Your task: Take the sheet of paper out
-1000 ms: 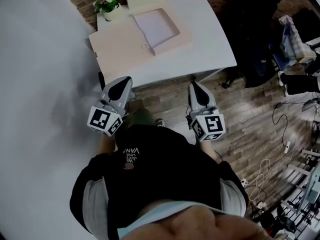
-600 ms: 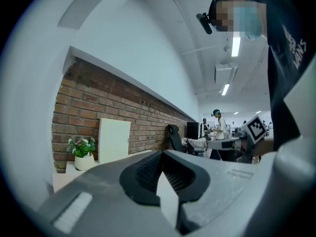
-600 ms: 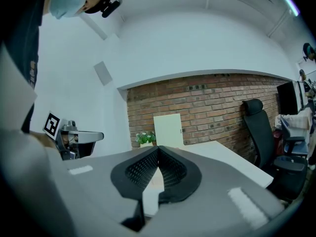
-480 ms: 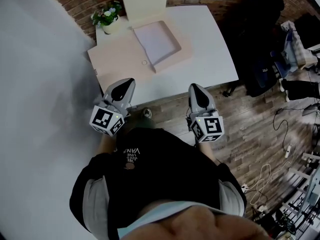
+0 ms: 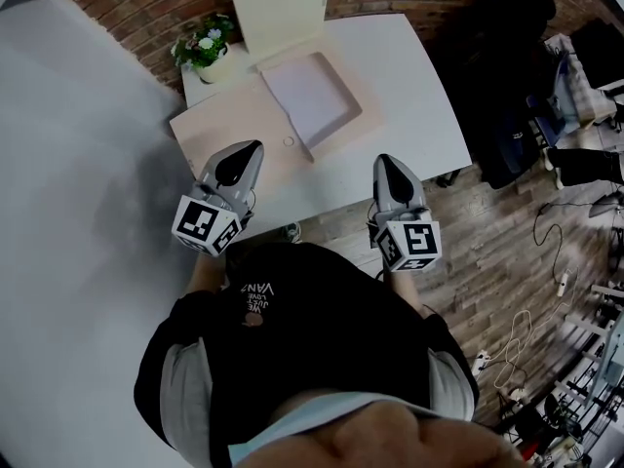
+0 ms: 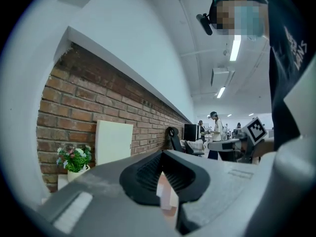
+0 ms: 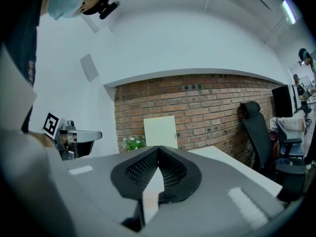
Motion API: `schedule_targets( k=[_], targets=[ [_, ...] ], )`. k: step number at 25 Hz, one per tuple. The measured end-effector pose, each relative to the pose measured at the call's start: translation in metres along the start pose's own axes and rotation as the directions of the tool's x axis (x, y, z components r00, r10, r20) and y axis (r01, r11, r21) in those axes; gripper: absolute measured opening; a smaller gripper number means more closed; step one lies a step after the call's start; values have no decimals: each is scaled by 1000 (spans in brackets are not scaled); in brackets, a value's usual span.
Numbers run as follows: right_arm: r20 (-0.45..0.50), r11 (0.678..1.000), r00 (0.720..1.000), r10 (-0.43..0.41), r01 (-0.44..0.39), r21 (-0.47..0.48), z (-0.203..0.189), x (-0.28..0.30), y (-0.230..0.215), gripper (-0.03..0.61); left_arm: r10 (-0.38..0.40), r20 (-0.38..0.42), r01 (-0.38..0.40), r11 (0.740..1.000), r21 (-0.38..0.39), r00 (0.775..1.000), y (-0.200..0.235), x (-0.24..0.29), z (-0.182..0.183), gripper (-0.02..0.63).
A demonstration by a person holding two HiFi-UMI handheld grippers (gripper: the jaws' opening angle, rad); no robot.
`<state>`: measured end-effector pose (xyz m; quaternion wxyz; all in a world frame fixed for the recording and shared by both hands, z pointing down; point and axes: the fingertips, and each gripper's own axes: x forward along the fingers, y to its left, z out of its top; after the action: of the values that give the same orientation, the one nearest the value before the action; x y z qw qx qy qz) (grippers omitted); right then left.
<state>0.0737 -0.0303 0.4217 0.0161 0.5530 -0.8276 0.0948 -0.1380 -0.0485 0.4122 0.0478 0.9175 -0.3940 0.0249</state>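
Note:
A pale sheet of paper lies in the shallow tray of an open beige box on the white table. The box's lid stands upright against the brick wall, and a flat flap spreads out to the left. My left gripper is shut and empty over the flap's near corner. My right gripper is shut and empty above the table's front edge, right of the box. The lid shows in the left gripper view, and the lid also shows beyond the right gripper.
A potted plant stands at the table's back left corner. A black office chair is to the right of the table. Cables lie on the wooden floor at the right. A grey wall runs along the left.
Both grippers have moved forward from in front of the table to over its near edge, still shut. The table and box now lie closer in the head view.

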Motion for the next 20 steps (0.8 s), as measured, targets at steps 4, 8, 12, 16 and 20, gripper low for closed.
schedule_targets(
  k=[4,8,12,16,20],
  targets=[
    [1,1000,1000,-25,25,-5,1,16,6,2,-18,0,18,1000,-19,1000,20,1,-4,0],
    [-8,999,999,-42,42,-1,1,26,8,2,-27,-2,27,999,-35,1000,34,2,-8,0],
    [-23,999,999,-40,40,5,-1,32,4,2,2,-13,-3,996,-87,1000,44,3,-15,1],
    [-34,1000,999,-28,28,4,-1,42,-9,2,39,-34,-42,994,-103,999,51,9,-22,1],
    [-42,1000,999,21,-22,-9,3,58,-25,2,117,-41,-120,988,-102,992,59,19,-23,2]
  ],
)
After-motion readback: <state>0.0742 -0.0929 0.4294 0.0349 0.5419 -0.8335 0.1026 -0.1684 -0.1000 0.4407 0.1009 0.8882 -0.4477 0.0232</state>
